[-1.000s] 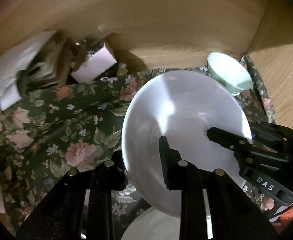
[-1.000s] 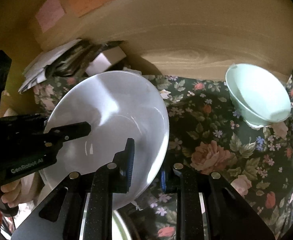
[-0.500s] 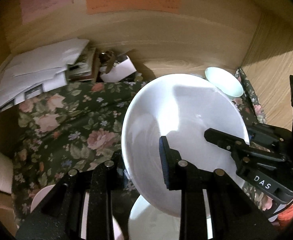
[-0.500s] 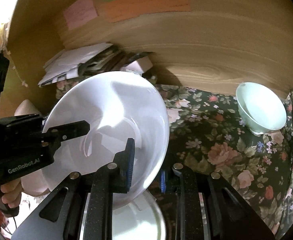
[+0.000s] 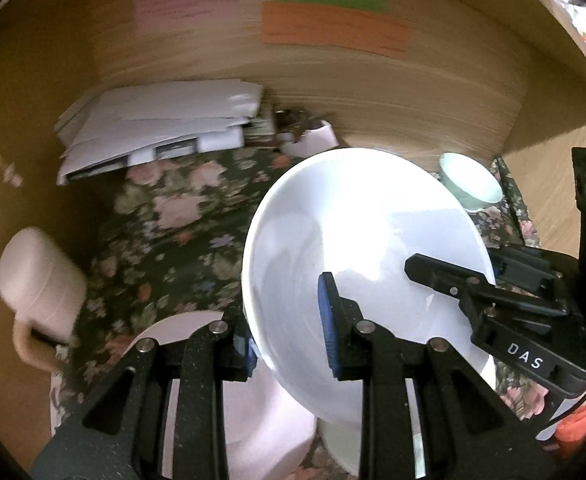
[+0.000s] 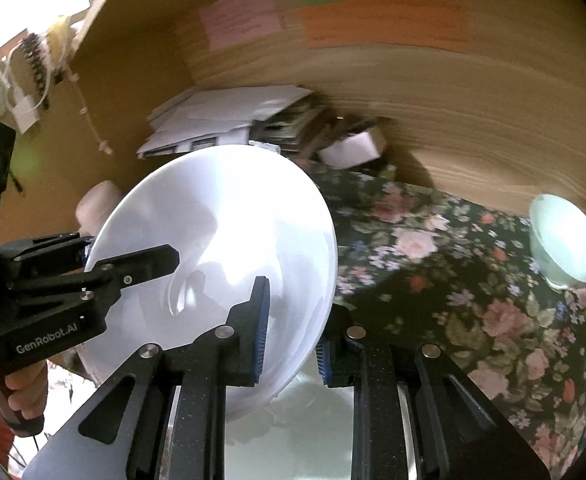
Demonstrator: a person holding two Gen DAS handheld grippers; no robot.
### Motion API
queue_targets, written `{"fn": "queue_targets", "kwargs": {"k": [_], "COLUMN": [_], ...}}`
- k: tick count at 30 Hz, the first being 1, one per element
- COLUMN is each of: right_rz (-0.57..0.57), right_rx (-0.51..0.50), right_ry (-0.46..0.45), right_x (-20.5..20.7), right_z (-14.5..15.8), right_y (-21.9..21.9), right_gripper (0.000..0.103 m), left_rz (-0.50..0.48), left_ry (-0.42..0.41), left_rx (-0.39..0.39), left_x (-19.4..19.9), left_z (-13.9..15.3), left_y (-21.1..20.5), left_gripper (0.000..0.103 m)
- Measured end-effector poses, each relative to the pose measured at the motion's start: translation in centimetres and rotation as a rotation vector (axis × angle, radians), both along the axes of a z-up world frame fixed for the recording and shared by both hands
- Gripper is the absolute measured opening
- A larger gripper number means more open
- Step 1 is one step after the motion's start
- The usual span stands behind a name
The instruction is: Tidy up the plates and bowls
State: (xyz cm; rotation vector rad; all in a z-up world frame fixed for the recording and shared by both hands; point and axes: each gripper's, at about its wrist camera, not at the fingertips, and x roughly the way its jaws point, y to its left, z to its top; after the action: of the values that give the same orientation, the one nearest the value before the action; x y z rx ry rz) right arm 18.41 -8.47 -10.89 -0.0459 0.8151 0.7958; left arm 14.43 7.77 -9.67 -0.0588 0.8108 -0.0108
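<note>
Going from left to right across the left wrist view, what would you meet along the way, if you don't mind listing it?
Pink mug → stack of white papers → large white plate → pale green bowl → right gripper.

A large white plate (image 5: 357,240), tilted, is clamped at its near rim by the left gripper (image 5: 289,340) and at its right rim by the right gripper (image 5: 453,280). Beneath lies a floral-clothed desk (image 5: 173,240) with a pale green bowl (image 5: 471,182), a pink mug (image 5: 39,292) and stacked papers (image 5: 153,132).
</note>
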Motion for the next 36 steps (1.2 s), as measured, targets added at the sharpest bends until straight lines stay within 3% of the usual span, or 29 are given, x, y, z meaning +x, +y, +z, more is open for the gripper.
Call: {"fn": "queue_targets", "kwargs": {"k": [16,26,36], "right_rz": [0.151,0.205,0.263], "right_rx": [-0.001,-0.035,-0.121], "right_ry": [0.043,0.098,0.086], "right_x": [-2.4,-3.2,-4.1], "right_z": [-1.4,-4.1,-6.0], "right_y": [6.2,8.6,11.0], "right_gripper": [0.019,0.019,0.019], "left_rz": [0.143,0.187,0.209], "left_ry": [0.006,0.05,0.089], "left_rx": [-0.034,-0.074,-0.1], "left_x": [-4.2,-5.6,-6.7], "left_z": [-0.8,-3.7,-6.3], "left_y": [6.2,8.6,10.0], "left_gripper": [0.026,0.026,0.026]}}
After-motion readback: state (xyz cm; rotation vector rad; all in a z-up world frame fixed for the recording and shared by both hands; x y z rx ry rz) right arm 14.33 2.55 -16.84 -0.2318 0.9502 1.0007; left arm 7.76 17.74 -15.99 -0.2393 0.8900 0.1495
